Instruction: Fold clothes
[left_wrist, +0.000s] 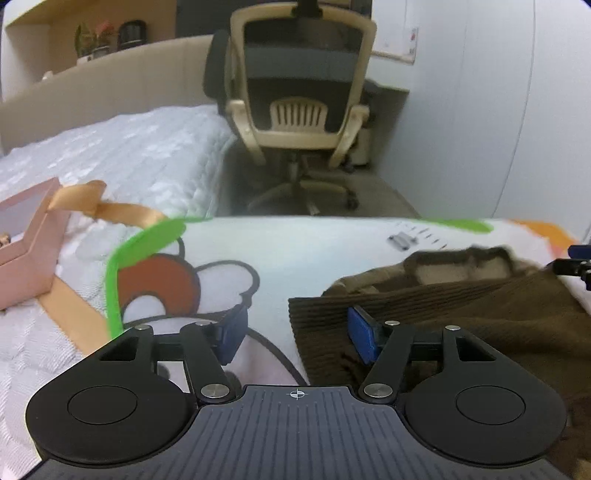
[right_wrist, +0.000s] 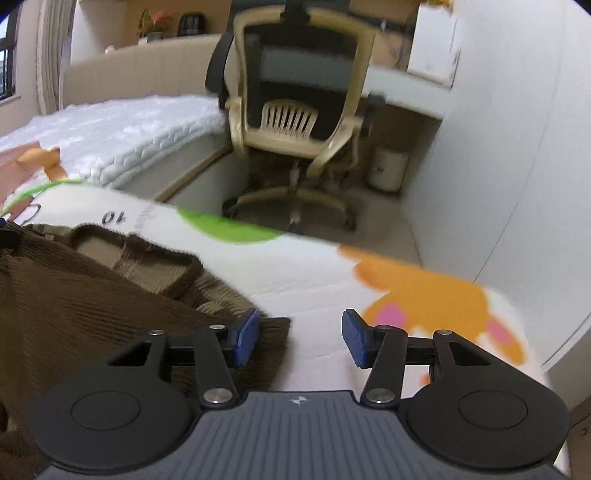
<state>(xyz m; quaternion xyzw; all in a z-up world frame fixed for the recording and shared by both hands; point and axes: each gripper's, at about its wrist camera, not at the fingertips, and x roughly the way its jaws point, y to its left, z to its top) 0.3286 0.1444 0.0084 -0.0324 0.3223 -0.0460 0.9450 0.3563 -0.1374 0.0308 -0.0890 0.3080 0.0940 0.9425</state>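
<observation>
Sweater (left_wrist: 461, 314) edge between left gripper (left_wrist: 297, 332) fingers; right gripper (right_wrist: 299, 338) likewise

Ahead of me at twelve o'clock stands a cream-framed office chair (left_wrist: 299, 92) with a dark mesh back, on a wheeled base. At ten o'clock lies a bed with a white quilted cover (left_wrist: 122, 147) and a beige headboard (left_wrist: 110, 77). At nine o'clock a pink box (left_wrist: 26, 251) with an orange ribbon (left_wrist: 110, 208) rests on the quilt. A cartoon-printed white blanket (left_wrist: 303, 251) spreads beneath my view. At one o'clock a small cream bin (right_wrist: 388, 170) sits under a desk.
</observation>
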